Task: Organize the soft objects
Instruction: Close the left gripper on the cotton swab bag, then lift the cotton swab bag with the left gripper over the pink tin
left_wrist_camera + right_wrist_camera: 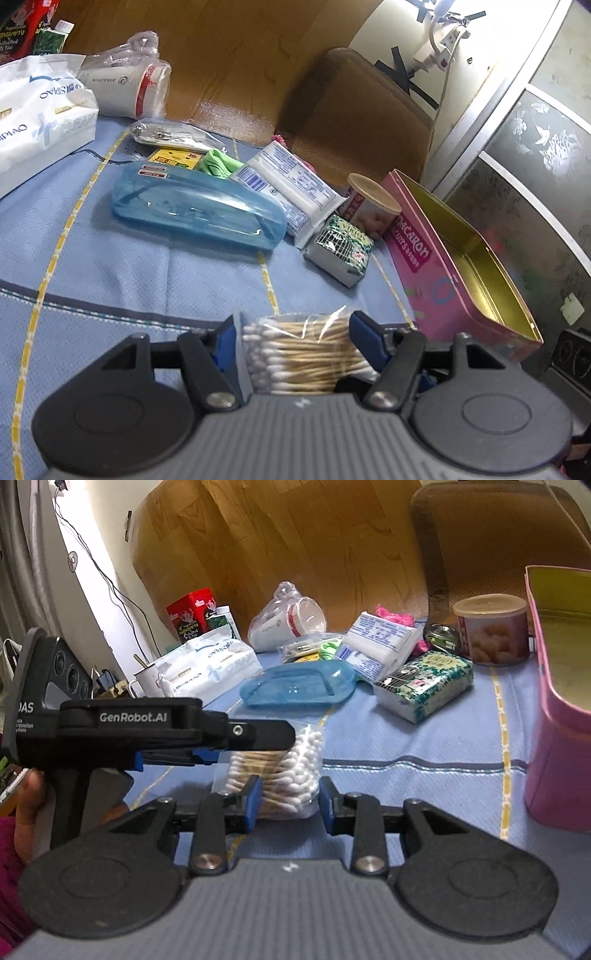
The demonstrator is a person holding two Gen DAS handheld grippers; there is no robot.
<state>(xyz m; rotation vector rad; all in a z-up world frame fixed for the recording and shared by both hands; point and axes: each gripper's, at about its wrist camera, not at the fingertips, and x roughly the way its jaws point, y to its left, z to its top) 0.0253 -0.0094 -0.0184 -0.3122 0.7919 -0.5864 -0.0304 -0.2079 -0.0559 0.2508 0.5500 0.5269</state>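
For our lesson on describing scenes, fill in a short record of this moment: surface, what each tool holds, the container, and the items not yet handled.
surface: blue cloth on a table
left tool: shut on swab bag
right tool: blue pads either side of the swab bag, low on it; jaws about closed on it
container: pink tin, open and empty, at the cloth's right edge
not yet handled: blue case, white wipes pack, green tissue pack, lidded tub, bagged cup
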